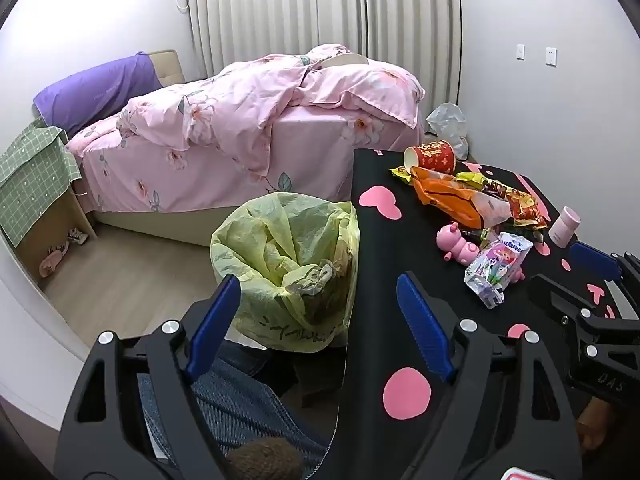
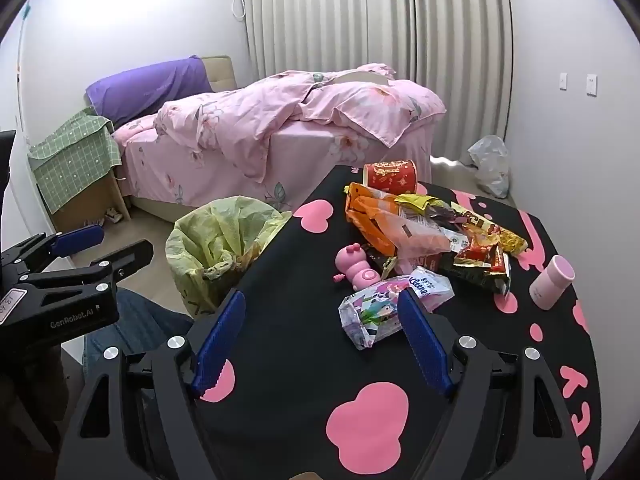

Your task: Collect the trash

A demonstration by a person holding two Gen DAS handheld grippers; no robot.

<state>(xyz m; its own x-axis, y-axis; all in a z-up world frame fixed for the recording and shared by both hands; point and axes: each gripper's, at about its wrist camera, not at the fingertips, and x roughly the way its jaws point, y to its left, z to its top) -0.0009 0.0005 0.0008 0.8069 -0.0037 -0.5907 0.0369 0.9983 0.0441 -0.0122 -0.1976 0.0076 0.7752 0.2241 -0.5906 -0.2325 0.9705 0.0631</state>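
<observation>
Here, black table (image 2: 360,360) (pink hearts) holds wrappers (image 2: 460,240); bed (image 2: 260,140) behind.

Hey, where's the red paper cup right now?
The red paper cup lies on its side at the table's far edge, just behind the orange wrapper, in front of the bed.

Pretty lived-in bedroom: bed (image 1: 208,152) with a rumpled pink floral duvet (image 1: 280,92), a purple pillow (image 1: 96,92) at the head, green checked cloth (image 1: 36,172) draped over the nightstand, pleated curtains (image 1: 320,8) behind.
</observation>
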